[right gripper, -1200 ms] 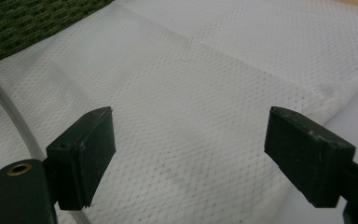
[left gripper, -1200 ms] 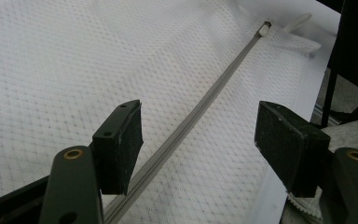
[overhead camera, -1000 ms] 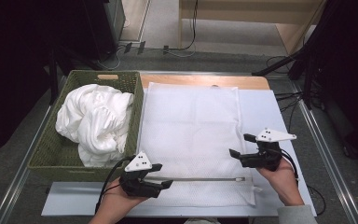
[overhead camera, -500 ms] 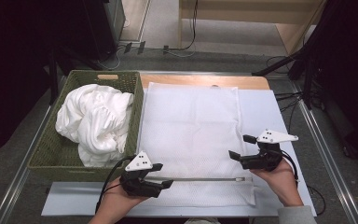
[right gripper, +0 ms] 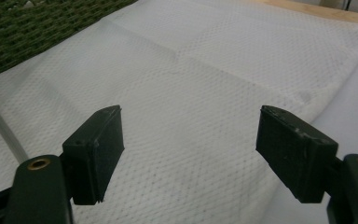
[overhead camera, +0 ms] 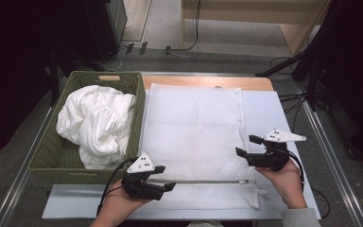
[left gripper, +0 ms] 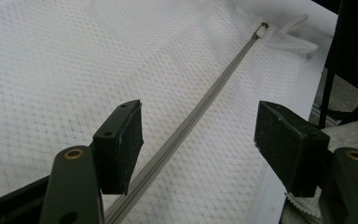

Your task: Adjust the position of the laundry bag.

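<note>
The table (overhead camera: 293, 101) in front of me carries a pale sheet, with a strip of bare wood along its far edge. On it lies a white mesh laundry bag (overhead camera: 194, 137), spread flat and smooth, its long sides running away from me; the weave is a fine honeycomb net with a few soft fold lines crossing it. To the left of the bag, just touching its edge, stands a green woven basket (overhead camera: 47, 153) with a heap of crumpled white cloth (overhead camera: 97, 125) piled inside, rising above the rim.

Near the bag's closest edge a grey zipper (overhead camera: 203, 181) runs crosswise, and it looks zipped closed; its small pull (left gripper: 262, 30) sits at the right-hand end, beside a short white loop.

My left gripper (overhead camera: 168, 177) hovers over the left end of that zipper, jaws spread wide with nothing between them; in the left gripper view the zipper line passes diagonally through the gap, closer to one jaw. My right gripper (overhead camera: 247, 146) is over the bag's right portion, just above the zipper's pull end, jaws likewise wide apart and empty, with only mesh showing between them in the right gripper view.
</note>
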